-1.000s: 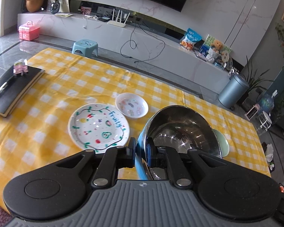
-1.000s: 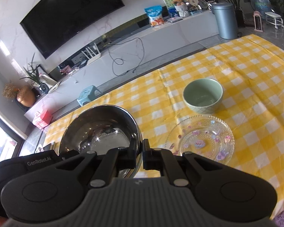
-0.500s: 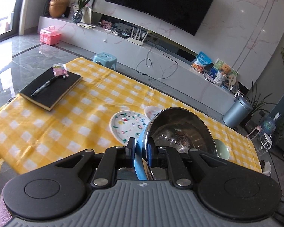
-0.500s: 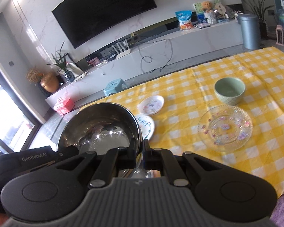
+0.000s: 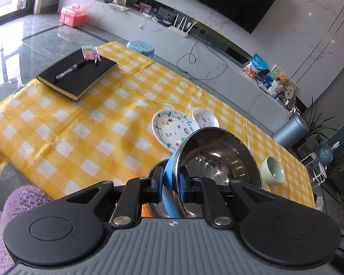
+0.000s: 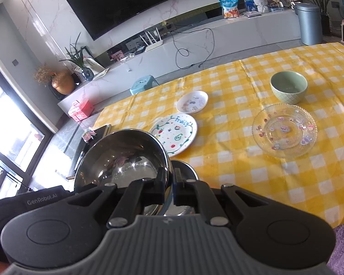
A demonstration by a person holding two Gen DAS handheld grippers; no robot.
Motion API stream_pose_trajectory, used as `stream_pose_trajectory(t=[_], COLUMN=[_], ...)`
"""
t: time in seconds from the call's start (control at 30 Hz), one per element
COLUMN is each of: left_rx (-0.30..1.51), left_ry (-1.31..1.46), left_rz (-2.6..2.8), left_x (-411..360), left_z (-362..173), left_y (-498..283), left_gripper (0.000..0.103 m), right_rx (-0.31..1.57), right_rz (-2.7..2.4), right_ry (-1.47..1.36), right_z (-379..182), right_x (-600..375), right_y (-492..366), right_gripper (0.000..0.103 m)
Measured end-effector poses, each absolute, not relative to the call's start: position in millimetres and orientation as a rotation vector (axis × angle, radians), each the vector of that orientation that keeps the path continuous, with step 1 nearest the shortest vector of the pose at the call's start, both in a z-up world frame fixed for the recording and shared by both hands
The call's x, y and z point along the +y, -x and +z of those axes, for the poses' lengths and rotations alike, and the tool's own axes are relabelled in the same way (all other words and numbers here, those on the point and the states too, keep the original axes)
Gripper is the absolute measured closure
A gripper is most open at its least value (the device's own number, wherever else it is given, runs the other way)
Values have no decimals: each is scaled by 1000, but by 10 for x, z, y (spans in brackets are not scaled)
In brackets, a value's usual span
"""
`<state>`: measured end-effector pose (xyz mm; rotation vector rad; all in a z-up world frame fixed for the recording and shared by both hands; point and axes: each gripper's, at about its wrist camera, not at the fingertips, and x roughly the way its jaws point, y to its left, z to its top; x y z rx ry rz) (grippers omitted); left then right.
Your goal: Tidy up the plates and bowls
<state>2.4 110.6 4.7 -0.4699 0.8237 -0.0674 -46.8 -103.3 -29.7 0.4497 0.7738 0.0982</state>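
The left hand-held gripper point(image 5: 170, 189) pinches the blue-sided rim of the round stainless-steel bowl point(image 5: 214, 158), and the right hand-held gripper point(image 6: 170, 189) clamps the opposite rim, sharing its weight above the yellow-checked counter point(image 5: 98, 123). Compared with a second ago, the bowl rides higher and further back, with the fruit-painted white plate point(image 6: 175, 134) now smaller.

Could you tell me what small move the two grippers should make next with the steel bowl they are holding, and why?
Probably lower it straight down. The left gripper and right gripper both clamp the rim of the steel bowl, which sits tilted above a second metal bowl at the near edge of the table. Levelling and lowering it should nest the two.
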Motion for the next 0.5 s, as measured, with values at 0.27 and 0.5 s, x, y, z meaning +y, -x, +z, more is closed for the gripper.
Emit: stream_pose_trajectory(t=[0.27,0.5], left_rx=[892,935], left_ry=[487,469], left_rz=[-71,-66], left_x=[1077,1032], left_z=[-199,-328], left_y=[-137,-254], left_gripper=[88,88], right_rx=[796,831], right_rz=[57,47], right_ry=[-436,-446], right_z=[-459,-622], right_x=[-1062,-1094], right_y=[345,213], right_gripper=[100,100])
